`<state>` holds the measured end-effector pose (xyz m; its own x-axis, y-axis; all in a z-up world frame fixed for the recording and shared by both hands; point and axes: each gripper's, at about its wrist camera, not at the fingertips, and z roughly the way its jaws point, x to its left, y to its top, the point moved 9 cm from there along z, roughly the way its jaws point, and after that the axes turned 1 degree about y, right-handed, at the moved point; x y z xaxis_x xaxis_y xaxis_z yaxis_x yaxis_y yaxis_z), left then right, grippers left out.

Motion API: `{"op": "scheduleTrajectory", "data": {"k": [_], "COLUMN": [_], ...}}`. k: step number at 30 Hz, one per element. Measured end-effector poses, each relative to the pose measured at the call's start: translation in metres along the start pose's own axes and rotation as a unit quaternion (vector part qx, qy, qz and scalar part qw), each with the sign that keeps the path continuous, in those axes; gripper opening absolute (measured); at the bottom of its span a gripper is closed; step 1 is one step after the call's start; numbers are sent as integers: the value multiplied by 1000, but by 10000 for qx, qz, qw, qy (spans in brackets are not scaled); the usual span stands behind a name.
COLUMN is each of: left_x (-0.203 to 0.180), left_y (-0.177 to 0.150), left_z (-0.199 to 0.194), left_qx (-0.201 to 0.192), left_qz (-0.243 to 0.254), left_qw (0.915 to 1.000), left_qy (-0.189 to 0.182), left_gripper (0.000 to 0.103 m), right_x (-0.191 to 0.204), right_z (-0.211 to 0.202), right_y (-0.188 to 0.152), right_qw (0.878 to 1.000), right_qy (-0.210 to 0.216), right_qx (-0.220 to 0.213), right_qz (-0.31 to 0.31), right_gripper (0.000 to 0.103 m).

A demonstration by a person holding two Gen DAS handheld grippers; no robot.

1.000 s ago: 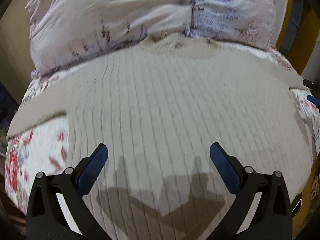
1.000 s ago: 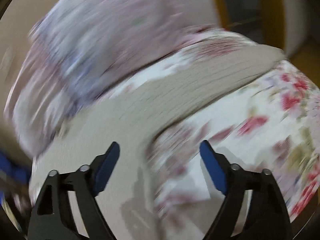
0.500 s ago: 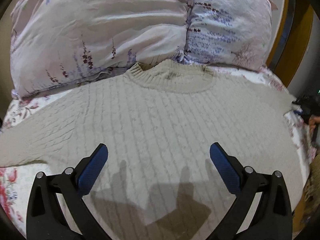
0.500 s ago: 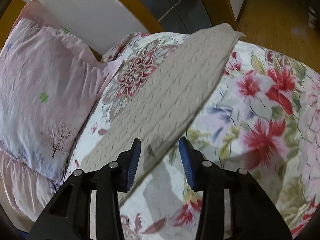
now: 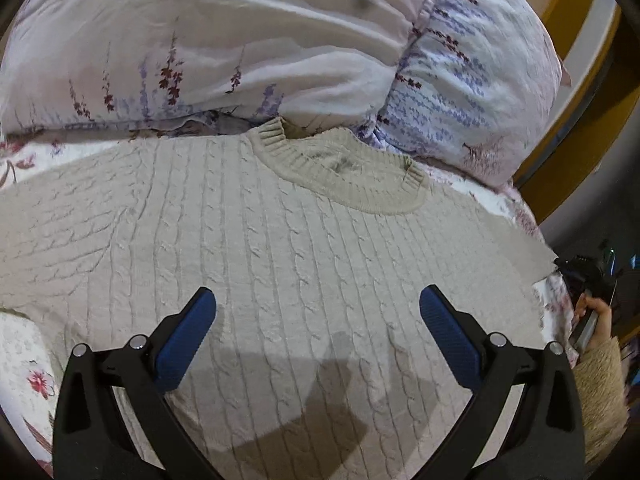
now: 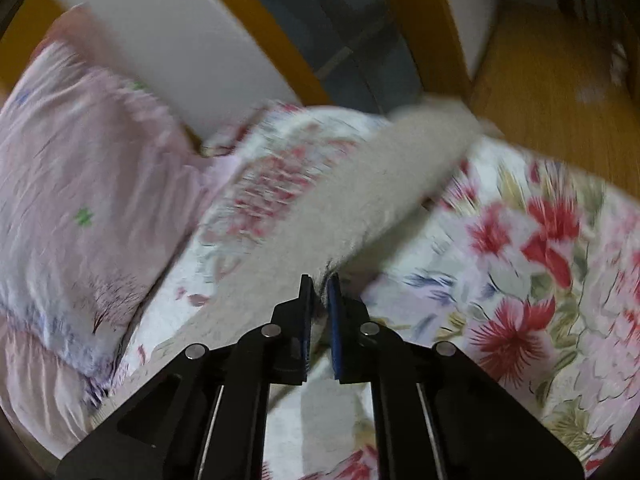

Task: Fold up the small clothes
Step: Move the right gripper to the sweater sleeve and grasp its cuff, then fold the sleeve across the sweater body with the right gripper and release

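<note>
So the bed [image 5: 24, 364] with its flowery quilt carries everything, and two big pillows [image 5: 248, 40] sit at its head. A beige cable-knit sweater [image 5: 280, 264] lies flat on the quilt, front up, collar [image 5: 344, 168] pointing at the pillows and touching them, so its long axis runs from the camera toward the headboard. Its sleeve [image 6: 360, 208] stretches off diagonally toward the bed's far edge, near the wooden floor [image 6: 552, 92].

Left tongs [image 5: 318, 324] hover over the sweater's body, spread wide with nothing between them, same as half a second ago. Right tongs [image 6: 319, 292] were only partly closed around the sleeve edge back then; now they're pinched tight on it, and the sleeve looks blurred and lifted a bit off the quilt.
</note>
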<state>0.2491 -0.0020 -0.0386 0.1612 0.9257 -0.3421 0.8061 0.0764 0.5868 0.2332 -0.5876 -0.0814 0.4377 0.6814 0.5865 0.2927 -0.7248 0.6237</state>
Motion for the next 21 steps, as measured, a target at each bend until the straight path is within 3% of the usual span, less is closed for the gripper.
{"op": "scheduleTrajectory", "data": {"k": [6,9,13,16,18,21], "left_x": [8,10,8,4,-1,-6], "left_y": [2,3,4,3,3,2], "left_z": [2,1,-2,-4,-4,-7], "left_qx": [95,45,-16,-40,-30,-27], "left_qz": [-435,-569,-607,-589,-562,-531], "left_qw": [9986,9978,9971,9967,9963,9956], "left_qy": [-291,-346,-451,-562,-656,-771], "left_gripper": [101,101,101,101,101,101], "right_x": [90,146,211,223,219,205], "right_z": [-32,-45,-41,-23,-13,-8], "right_y": [-17,-54,-144,-207,-226,-226], "right_qw": [9911,9768,9421,9233,9201,9249], "right_qy": [841,1475,2187,2112,1989,2086], "right_qx": [-130,148,1046,1740,1942,2173], "right_qz": [-1021,-1545,-2317,-2695,-2758,-2322], "right_gripper": [8,8,8,7,7,8]}}
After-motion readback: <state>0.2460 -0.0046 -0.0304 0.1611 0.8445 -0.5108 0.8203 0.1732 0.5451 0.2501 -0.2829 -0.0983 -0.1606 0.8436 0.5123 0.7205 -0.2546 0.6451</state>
